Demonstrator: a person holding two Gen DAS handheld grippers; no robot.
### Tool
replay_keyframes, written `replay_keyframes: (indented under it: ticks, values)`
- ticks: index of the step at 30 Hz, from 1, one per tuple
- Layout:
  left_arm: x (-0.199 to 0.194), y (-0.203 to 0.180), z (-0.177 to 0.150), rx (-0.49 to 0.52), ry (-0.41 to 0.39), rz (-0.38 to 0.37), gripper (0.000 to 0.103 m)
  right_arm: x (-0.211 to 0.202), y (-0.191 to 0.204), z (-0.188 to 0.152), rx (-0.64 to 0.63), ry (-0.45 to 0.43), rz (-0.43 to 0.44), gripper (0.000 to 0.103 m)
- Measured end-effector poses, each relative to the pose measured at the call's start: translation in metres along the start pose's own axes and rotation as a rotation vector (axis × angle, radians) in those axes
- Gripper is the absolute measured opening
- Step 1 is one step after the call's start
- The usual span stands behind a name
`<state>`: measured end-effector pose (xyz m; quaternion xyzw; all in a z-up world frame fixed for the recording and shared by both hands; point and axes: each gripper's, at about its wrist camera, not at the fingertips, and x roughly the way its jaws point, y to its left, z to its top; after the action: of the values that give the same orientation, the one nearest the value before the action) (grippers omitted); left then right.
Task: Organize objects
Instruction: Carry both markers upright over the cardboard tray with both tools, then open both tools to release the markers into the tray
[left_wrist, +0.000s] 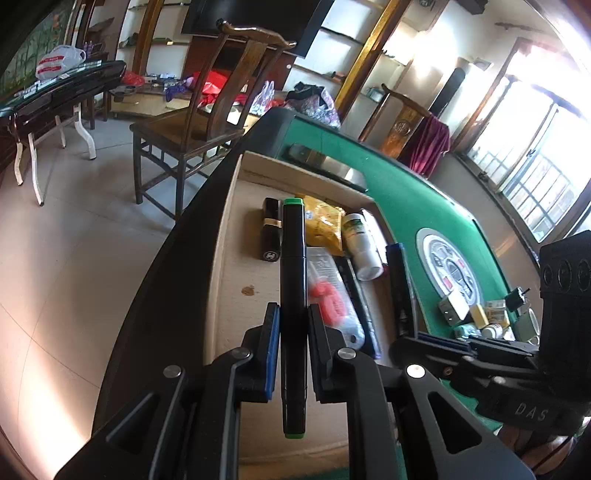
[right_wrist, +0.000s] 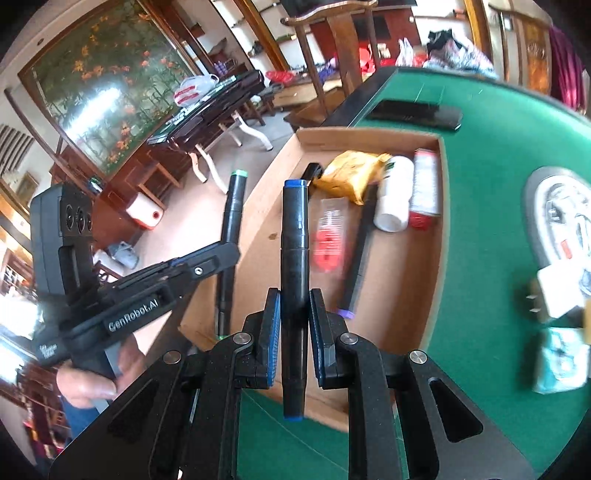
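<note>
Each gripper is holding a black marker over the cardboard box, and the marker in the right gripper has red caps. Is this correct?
Not quite: the caps are blue. The right wrist view shows the right gripper shut on a blue-capped marker over the cardboard box. The left gripper holds the green-capped marker.

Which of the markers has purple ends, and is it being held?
The purple-ended marker lies loose in the cardboard box. The green-ended marker is clamped in the left gripper, the blue-ended marker in the right gripper.

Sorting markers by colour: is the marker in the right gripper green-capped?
No, the marker clamped in the right gripper has blue caps at both ends.
</note>
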<state>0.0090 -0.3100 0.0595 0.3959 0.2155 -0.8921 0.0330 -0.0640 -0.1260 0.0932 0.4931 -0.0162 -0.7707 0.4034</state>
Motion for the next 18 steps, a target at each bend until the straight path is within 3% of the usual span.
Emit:
replay_keyframes:
  ticks: [9,18]
  values:
    - [0.035,0.011,0.019,0.013,0.101,0.047,0.013,0.063,-0.008,0.027,0.134,0.075,0.026,0.015]
    - [0.058,0.014,0.038,0.010,0.135,0.095,0.013,0.091,-0.022,0.059,0.212,0.067,-0.007,0.015]
